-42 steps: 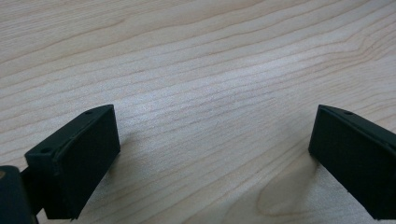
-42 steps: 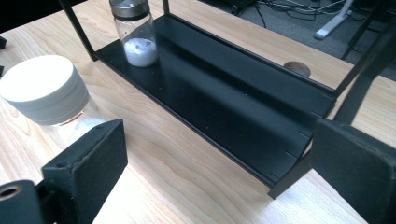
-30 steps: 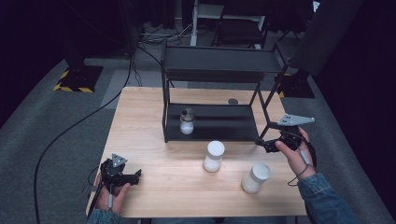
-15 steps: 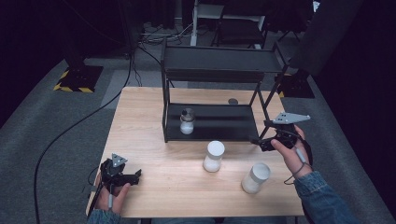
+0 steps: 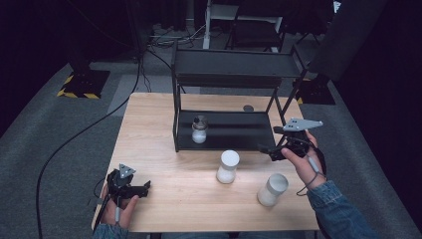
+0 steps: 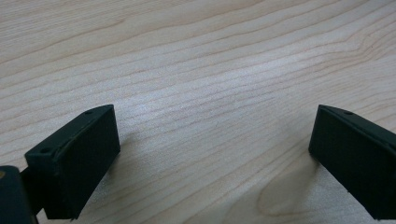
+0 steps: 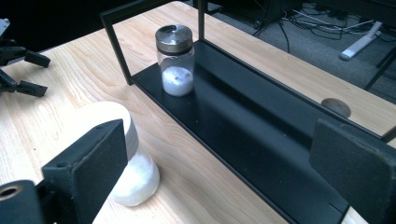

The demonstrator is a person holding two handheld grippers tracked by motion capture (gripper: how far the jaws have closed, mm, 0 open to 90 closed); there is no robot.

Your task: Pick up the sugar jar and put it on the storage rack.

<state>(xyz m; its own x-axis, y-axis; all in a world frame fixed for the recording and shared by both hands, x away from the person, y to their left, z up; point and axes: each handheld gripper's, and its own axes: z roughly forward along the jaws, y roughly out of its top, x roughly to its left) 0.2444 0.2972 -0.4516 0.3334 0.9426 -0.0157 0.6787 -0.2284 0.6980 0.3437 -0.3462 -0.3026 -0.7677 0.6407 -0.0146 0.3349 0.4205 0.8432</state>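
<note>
**Right gripper lines up beside the shelf, jars waiting on the desk**

From the high view: the right gripper (image 5: pixel 272 149) hangs over the desk's right side, just off the front right corner of the black shelf (image 5: pixel 226 74), jaws apart and holding nothing. Two white jars stand on the desk (image 5: pixel 149 129) in front of the shelf: the middle jar (image 5: pixel 228 167) near the shelf's front edge, the near jar (image 5: pixel 272 189) close to the desk's front right corner, just below the right hand. A small metal-lidded jar (image 5: pixel 199 129) already sits on the shelf's lower tray, toward its left end. The left gripper (image 5: pixel 140 188) rests near the front left corner, well apart from everything.

Left gripper view: jaws wide open over bare wood, nothing between them.

Right gripper view: wide-open jaws frame the lower tray (image 7: pixel 261 135), with the metal-lidded jar at its far end and the middle jar (image 7: pixel 128 172) just behind the left jaw.

My read: this is the approach to a pick. Next the right gripper must swing to one white jar, straddle it and close
</note>
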